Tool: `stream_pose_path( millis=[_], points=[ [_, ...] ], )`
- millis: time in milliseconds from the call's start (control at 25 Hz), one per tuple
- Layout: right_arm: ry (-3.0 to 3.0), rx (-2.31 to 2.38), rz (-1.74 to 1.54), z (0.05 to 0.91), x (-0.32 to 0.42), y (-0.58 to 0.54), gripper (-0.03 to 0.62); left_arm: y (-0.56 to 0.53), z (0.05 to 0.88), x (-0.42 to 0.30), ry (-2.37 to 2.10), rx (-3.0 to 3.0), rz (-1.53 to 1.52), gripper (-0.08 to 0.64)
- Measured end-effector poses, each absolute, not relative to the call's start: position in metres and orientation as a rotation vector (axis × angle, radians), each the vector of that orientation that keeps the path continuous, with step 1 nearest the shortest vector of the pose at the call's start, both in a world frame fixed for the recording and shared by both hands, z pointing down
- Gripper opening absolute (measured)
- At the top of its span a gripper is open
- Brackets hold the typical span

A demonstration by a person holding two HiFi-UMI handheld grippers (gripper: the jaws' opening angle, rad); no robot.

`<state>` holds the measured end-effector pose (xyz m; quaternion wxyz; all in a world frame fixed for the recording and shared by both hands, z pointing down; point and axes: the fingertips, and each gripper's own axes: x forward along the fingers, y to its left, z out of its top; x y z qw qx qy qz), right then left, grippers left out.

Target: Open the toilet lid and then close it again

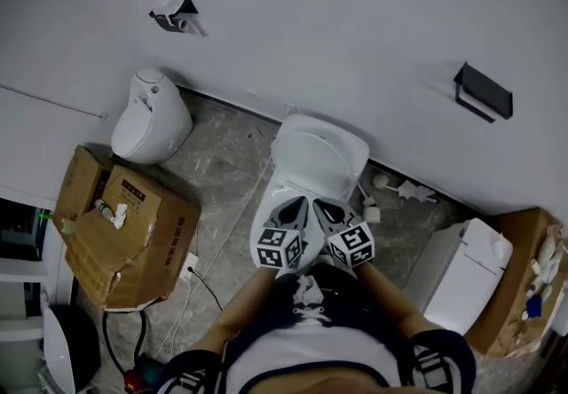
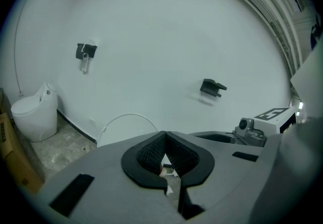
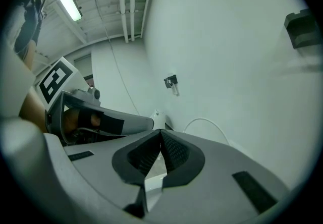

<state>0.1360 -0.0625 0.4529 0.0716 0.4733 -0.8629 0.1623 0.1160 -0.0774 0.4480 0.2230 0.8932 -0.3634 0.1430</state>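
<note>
The white toilet (image 1: pixel 318 153) stands against the wall at the middle of the head view. Its lid shows as a smooth white oval, and I cannot tell from here whether it lies flat or leans up. My left gripper (image 1: pixel 300 203) and right gripper (image 1: pixel 322 205) are side by side over the toilet's front and hide the bowl's near edge. Both are shut with nothing between the pads. In the left gripper view the shut tips (image 2: pixel 164 134) point at a white curved toilet rim (image 2: pixel 126 115). That rim (image 3: pixel 207 121) also arcs beyond the shut right tips (image 3: pixel 160 132).
A second white toilet (image 1: pixel 151 117) stands at the left, with an open cardboard box (image 1: pixel 124 237) in front of it. Another white fixture (image 1: pixel 461 281) and a box stand at the right. A black holder (image 1: pixel 484 92) and a small bracket (image 1: pixel 175 13) hang on the wall. Cables lie on the floor.
</note>
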Motion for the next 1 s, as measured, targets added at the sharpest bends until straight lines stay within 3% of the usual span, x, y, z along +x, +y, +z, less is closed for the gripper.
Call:
stream_pose_path(
  millis=[720, 1000],
  points=[
    [-2.378, 1.296, 0.41, 0.499, 0.186, -0.128, 0.012, -0.081, 0.467, 0.124, -1.027, 2.41, 0.463, 0.006],
    [-2.281, 1.263, 0.392, 0.525, 0.207, -0.162, 0.094, -0.079, 0.476, 0.12, -1.037, 2.382, 0.498, 0.006]
  ],
)
